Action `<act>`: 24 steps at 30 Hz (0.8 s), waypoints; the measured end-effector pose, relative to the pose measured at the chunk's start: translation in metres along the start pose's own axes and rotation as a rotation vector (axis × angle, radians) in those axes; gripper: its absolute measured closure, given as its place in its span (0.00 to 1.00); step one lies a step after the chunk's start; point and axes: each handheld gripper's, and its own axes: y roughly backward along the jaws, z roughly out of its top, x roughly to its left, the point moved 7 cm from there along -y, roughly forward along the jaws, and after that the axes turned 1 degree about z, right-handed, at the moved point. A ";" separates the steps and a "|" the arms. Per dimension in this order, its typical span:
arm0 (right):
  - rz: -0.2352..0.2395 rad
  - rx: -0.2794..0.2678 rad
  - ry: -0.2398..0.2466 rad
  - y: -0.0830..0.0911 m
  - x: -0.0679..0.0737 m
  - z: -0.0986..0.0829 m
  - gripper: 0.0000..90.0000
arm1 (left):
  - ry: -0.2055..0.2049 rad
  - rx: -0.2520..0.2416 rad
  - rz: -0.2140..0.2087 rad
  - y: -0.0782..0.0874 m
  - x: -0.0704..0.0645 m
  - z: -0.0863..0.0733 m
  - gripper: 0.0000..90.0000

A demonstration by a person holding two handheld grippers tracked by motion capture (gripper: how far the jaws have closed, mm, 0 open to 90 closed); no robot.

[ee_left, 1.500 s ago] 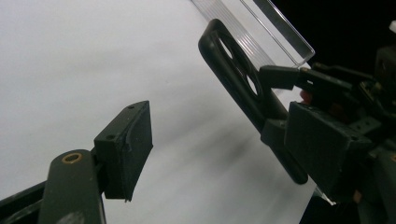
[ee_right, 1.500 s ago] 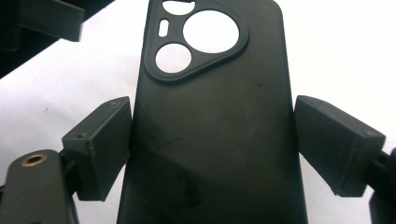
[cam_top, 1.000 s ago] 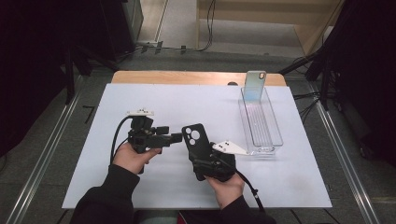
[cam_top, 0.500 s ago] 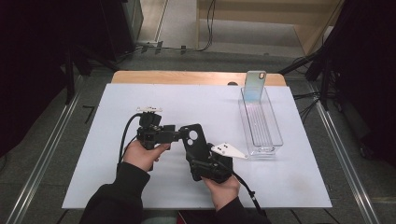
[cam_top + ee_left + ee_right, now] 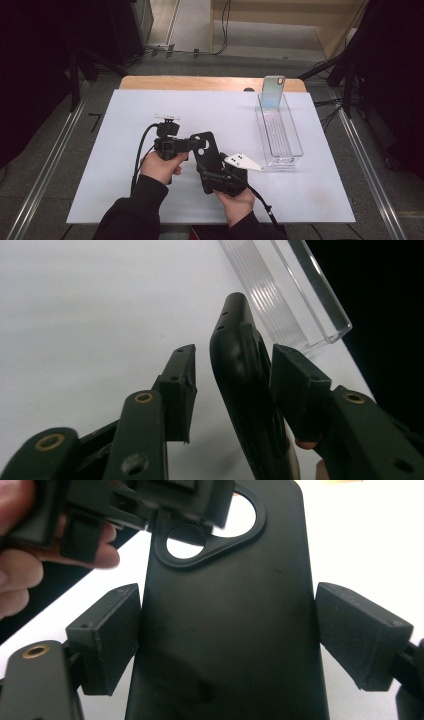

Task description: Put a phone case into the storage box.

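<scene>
Straddling a black phone case [image 5: 206,150], both tools [image 5: 192,145] [image 5: 210,172] gape narrowly; no writing readable.

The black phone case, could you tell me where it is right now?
In the high view the black phone case is at the table's middle, between the left gripper and the right gripper, left of the clear tray.

The phone case [image 5: 225,630] looks like matt black plastic, smooth with a faint sheen and a few dust specks. The gripper pads [image 5: 107,637] look like dull, slightly rough black rubber or foam; brass-coloured rivets sit in the arms. The tray [image 5: 278,131] at the far right is clear, glossy ribbed plastic. The table [image 5: 125,115] top is a matt white sheet over a wooden board.
</scene>
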 end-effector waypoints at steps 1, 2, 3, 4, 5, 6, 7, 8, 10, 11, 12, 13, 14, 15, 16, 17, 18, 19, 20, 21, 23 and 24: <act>0.004 -0.005 0.001 0.000 0.000 0.000 0.14 | 0.004 -0.009 -0.014 0.000 -0.001 0.000 0.68; 0.006 -0.008 0.004 0.000 0.001 0.001 0.14 | 0.009 -0.017 -0.022 0.001 -0.001 0.000 0.71; 0.010 -0.011 0.006 0.000 0.002 0.001 0.14 | 0.012 -0.027 -0.037 0.002 -0.002 0.001 0.76; 0.014 -0.013 0.008 0.000 0.002 0.001 0.14 | 0.010 -0.042 -0.045 0.004 -0.003 0.002 0.78; 0.017 -0.015 0.010 -0.001 0.002 0.001 0.14 | 0.012 -0.048 -0.069 0.005 -0.004 0.002 0.80; 0.022 -0.011 0.010 -0.001 0.002 0.001 0.14 | 0.019 -0.052 -0.081 0.005 -0.005 0.003 0.82; 0.023 -0.008 0.013 -0.002 0.003 0.001 0.14 | 0.019 -0.052 -0.088 0.006 -0.006 0.003 0.83; 0.024 -0.011 0.020 -0.003 0.003 0.002 0.14 | 0.020 -0.053 -0.093 0.006 -0.006 0.003 0.84; 0.028 -0.014 0.029 -0.003 0.002 0.002 0.14 | 0.031 -0.058 -0.108 0.007 -0.007 0.003 0.85; 0.028 -0.016 0.032 -0.004 0.002 0.003 0.13 | 0.036 -0.056 -0.114 0.007 -0.007 0.003 0.85; 0.032 -0.016 0.031 -0.004 0.002 0.003 0.13 | 0.039 -0.057 -0.118 0.007 -0.007 0.004 0.86; 0.037 -0.015 0.026 -0.004 0.002 0.003 0.13 | 0.043 -0.055 -0.122 0.007 -0.007 0.004 0.86; 0.041 -0.013 0.028 -0.004 0.002 0.003 0.13 | 0.050 -0.058 -0.130 0.008 -0.006 0.004 0.86; 0.038 -0.018 0.037 -0.004 0.002 0.003 0.13 | 0.053 -0.052 -0.133 0.008 -0.006 0.004 0.86; 0.034 -0.018 0.048 -0.004 0.002 0.003 0.13 | 0.057 -0.053 -0.138 0.009 -0.005 0.004 0.86; 0.038 -0.023 0.059 -0.004 0.002 0.004 0.12 | 0.063 -0.049 -0.144 0.009 -0.005 0.004 0.86; 0.040 -0.020 0.067 -0.004 0.002 0.004 0.12 | 0.068 -0.066 -0.154 0.011 -0.005 0.004 0.86; 0.057 -0.025 0.070 -0.003 0.002 0.005 0.12 | 0.074 -0.066 -0.166 0.011 -0.006 0.005 0.86; 0.060 -0.022 0.078 -0.003 0.002 0.006 0.11 | 0.076 -0.066 -0.166 0.012 -0.007 0.005 0.86; 0.061 -0.019 0.092 -0.002 0.002 0.007 0.11 | 0.069 -0.068 -0.168 0.013 -0.008 0.005 0.86; 0.065 -0.003 0.119 -0.001 0.003 0.011 0.06 | 0.050 -0.073 -0.153 0.016 -0.009 0.006 0.87; 0.081 -0.002 0.127 0.000 0.005 0.014 0.00 | 0.043 -0.074 -0.146 0.016 -0.009 0.006 0.87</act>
